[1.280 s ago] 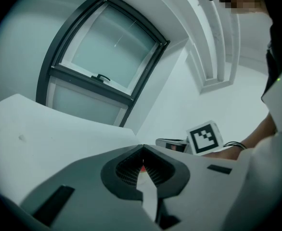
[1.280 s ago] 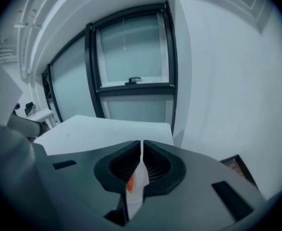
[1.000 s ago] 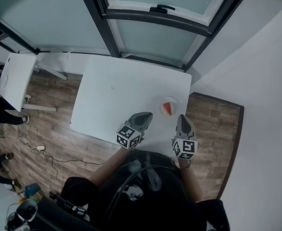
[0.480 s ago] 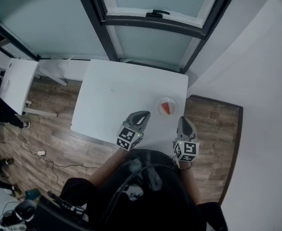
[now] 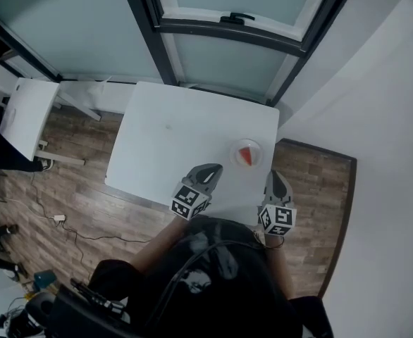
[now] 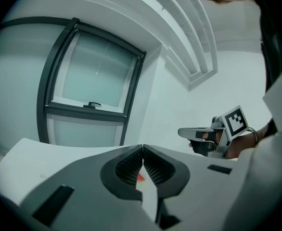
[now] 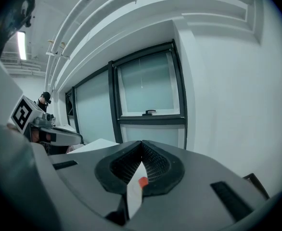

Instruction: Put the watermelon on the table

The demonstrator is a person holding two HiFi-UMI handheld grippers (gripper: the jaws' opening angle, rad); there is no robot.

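Observation:
A red watermelon slice (image 5: 247,155) lies on a small white plate (image 5: 235,151) near the front right corner of the white table (image 5: 178,129). My left gripper (image 5: 211,170) hovers over the table's front edge, left of the plate, jaws shut with nothing in them. My right gripper (image 5: 278,176) is at the table's right front corner, just right of the plate, also shut and empty. Behind the closed jaws of the left gripper (image 6: 142,147) a sliver of the watermelon (image 6: 140,178) shows. The right gripper (image 7: 142,142) also has a red bit of watermelon (image 7: 143,181) showing behind its jaws.
A dark-framed window (image 5: 227,27) stands behind the table and a white wall runs along the right. A second white table (image 5: 25,115) stands at the left on the wooden floor (image 5: 312,189), with cables (image 5: 58,218) nearby. The person's body fills the lower middle.
Both grippers have shifted only slightly by the table's front edge, the right one a little further right. Jaws stay shut. The watermelon rests unmoved on its plate.

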